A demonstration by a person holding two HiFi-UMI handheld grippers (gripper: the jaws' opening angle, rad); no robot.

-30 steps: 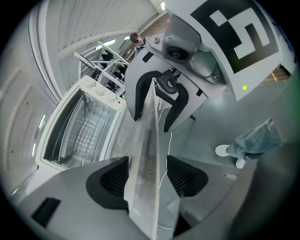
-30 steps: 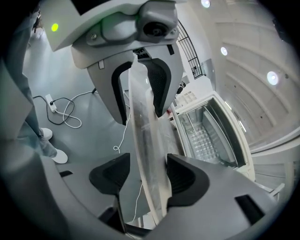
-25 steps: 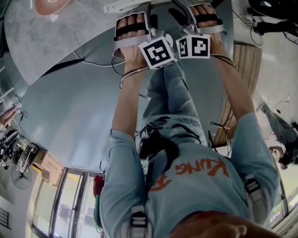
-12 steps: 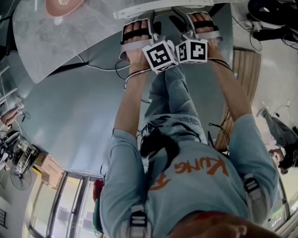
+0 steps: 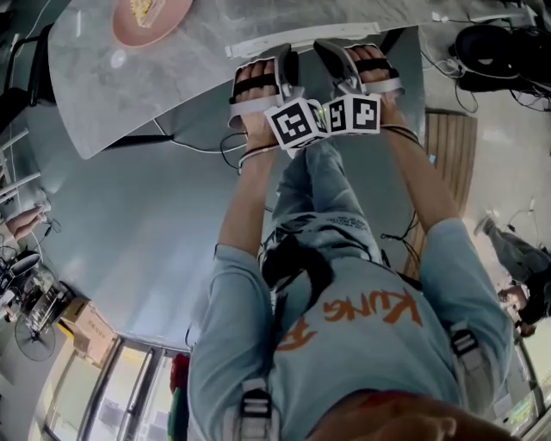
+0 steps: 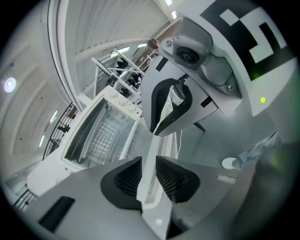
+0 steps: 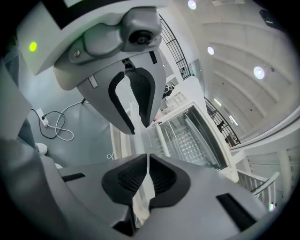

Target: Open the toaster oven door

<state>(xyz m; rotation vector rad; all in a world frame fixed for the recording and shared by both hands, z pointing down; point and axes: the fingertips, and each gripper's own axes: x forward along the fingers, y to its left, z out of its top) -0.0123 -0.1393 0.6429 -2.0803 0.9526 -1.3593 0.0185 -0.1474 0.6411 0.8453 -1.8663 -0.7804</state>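
The white toaster oven (image 6: 101, 136) shows its glass front and wire rack in both gripper views (image 7: 187, 136). In the head view its white door bar (image 5: 301, 39) lies at the table's edge, with both grippers on it side by side. My left gripper (image 6: 149, 161) is closing, and the white door bar (image 6: 146, 187) fills the gap between its pads. My right gripper (image 7: 146, 159) is closing too, its pads almost meeting on a thin white strip of the door (image 7: 140, 206). Each gripper sees the other close ahead.
A grey marble table (image 5: 129, 77) holds a pink plate (image 5: 151, 13) of food at the far left. A white cable (image 5: 198, 142) hangs under the table. A wooden panel (image 5: 448, 155) stands right of my arms, with a black bag (image 5: 499, 43) beyond it.
Both hands have moved slightly right and stayed close together at the white door bar. More of the table and the pink plate have come into the head view.
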